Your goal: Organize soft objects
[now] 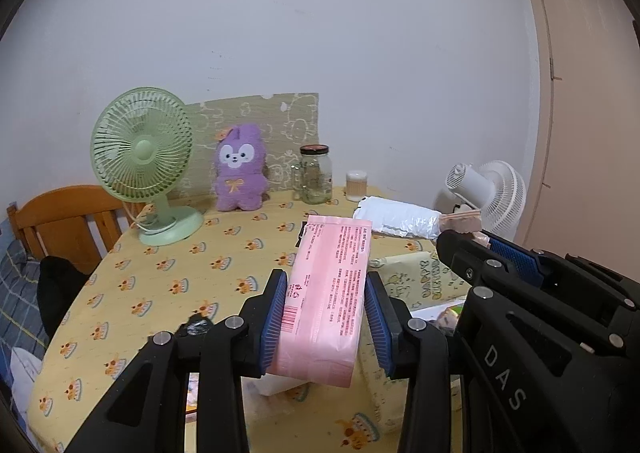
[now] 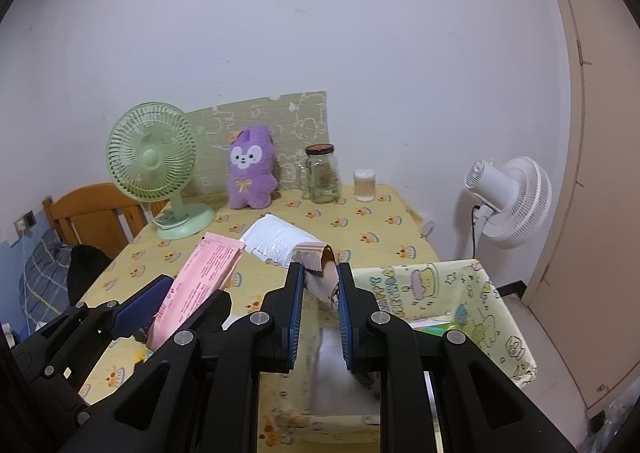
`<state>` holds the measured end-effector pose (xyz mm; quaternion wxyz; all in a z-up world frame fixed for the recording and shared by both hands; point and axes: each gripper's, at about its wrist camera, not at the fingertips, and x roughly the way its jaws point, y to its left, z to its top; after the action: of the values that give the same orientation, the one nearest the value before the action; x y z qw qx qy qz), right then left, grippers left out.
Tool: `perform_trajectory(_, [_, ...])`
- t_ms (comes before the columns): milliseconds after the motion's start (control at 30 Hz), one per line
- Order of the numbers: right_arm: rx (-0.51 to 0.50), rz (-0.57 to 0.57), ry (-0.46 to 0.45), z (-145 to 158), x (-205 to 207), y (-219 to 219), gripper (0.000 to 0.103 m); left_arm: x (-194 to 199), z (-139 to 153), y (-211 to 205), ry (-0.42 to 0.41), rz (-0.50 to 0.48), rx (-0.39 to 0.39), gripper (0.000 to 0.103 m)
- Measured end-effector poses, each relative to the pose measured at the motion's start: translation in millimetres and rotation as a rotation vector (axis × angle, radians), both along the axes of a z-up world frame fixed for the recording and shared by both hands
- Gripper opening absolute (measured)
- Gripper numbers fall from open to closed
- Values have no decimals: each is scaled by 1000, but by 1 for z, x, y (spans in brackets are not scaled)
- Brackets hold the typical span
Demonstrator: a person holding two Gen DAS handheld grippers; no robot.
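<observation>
Mid-task, both hands loaded. Left gripper (image 1: 326,317) has its fingers (image 1: 274,317) clamped on the pink soft pack (image 1: 328,285), held in the air over the bench (image 1: 160,273), long axis pointing away from the camera. Right gripper (image 2: 319,313) fingers are closed on a second soft pack, white with a tan crimped end (image 2: 314,257); in the left wrist view the white pack (image 1: 396,219) sticks out beyond the right gripper's tips, also off the bench.

The fabric storage bin (image 2: 460,285), yellow with cartoon print, sits at the near right of the bench, just beside and partly under both grippers. Something already lies inside it (a green-edged flat item shows), but what exactly is too hidden to tell. Neither pack is in the bin yet.

The purple plush (image 1: 240,169) stands untouched at the back, between the green fan (image 1: 144,157) and the glass jar (image 1: 316,173).

Judgement: roughly the middle. Two soft items are picked and not placed; the plush likely remains. Next: lower the packs into the bin and release them.
</observation>
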<state>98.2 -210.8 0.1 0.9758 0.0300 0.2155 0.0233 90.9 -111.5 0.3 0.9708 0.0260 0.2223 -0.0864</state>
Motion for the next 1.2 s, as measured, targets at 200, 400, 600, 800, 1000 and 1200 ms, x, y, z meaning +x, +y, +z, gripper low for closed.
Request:
perform_trajectory(200, [5,-29,10,-4,4,-17,19,8,-4,-16,17,-33,3,40])
perform_trajectory(400, [11,-58,23,-9,10,-34,19,16,-9,-30,33,-66,8,40])
perform_trajectory(600, [20,-89,39,-16,16,-53,19,24,-15,-47,53,-98,19,40])
perform_trajectory(800, [25,-121,60,-24,21,-68,19,34,-23,-63,80,-128,33,40])
perform_trajectory(1000, [30,-144,94,-35,29,-79,19,43,-32,-75,125,-154,62,43])
perform_trajectory(1200, [57,-124,141,-46,36,-84,19,44,-39,-81,171,-167,91,70])
